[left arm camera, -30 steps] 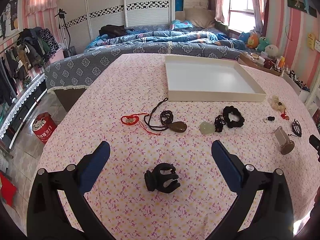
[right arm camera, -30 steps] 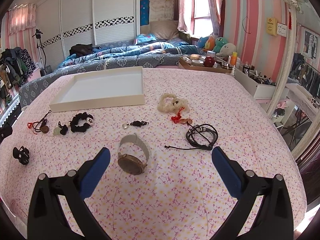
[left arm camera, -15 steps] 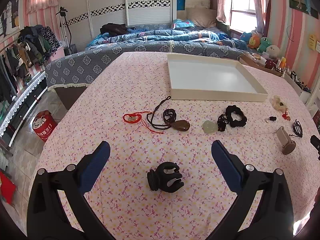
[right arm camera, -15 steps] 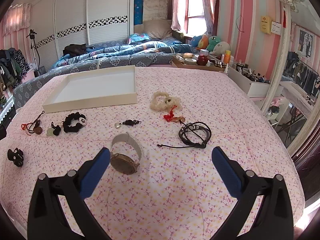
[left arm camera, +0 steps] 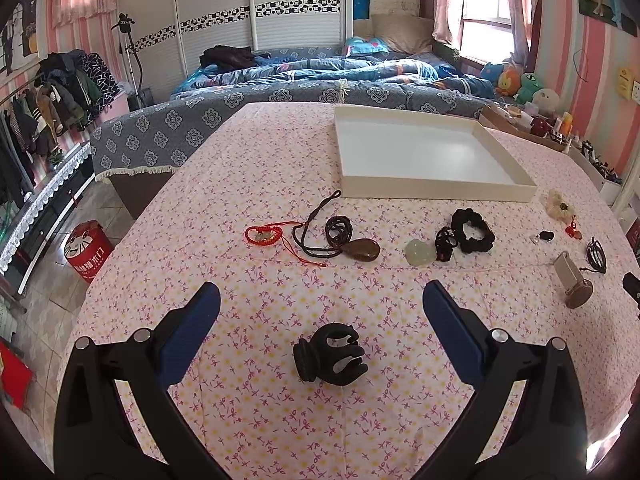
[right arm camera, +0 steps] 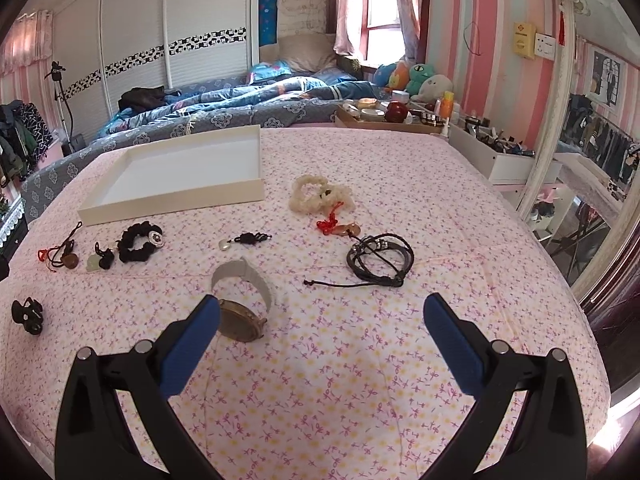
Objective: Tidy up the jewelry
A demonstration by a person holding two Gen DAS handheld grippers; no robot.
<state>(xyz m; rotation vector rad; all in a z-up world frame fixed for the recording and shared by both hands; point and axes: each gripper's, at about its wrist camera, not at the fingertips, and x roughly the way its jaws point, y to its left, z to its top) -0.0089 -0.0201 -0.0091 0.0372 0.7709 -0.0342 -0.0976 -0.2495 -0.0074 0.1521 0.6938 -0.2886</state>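
My left gripper [left arm camera: 320, 300] is open above a black hair claw [left arm camera: 330, 354] lying between its fingers on the pink cloth. Beyond it lie a red cord bracelet [left arm camera: 262, 235], a brown pendant necklace [left arm camera: 362, 249], a pale green stone [left arm camera: 418, 253] and a black scrunchie [left arm camera: 472, 231]. The white tray [left arm camera: 432, 190] stands empty further back. My right gripper [right arm camera: 320, 312] is open and holds nothing. A gold watch with a beige strap [right arm camera: 242, 306] lies by its left fingertip. A black cord bracelet [right arm camera: 380, 258], a white bead bracelet [right arm camera: 318, 196] and a small black charm [right arm camera: 250, 238] lie ahead.
The table [right arm camera: 360, 392] drops off to the floor at the left, where a red tin [left arm camera: 88, 250] stands. A bed [left arm camera: 320, 80] lies behind the table. A wooden tray of bottles [right arm camera: 390, 118] sits at the back right, and a white storage box [right arm camera: 506, 156] beside the table.
Both grippers have drifted slightly: the hair claw sits a little further right between the left fingers, and the watch has shifted left to the right gripper's left fingertip. Both stay open.
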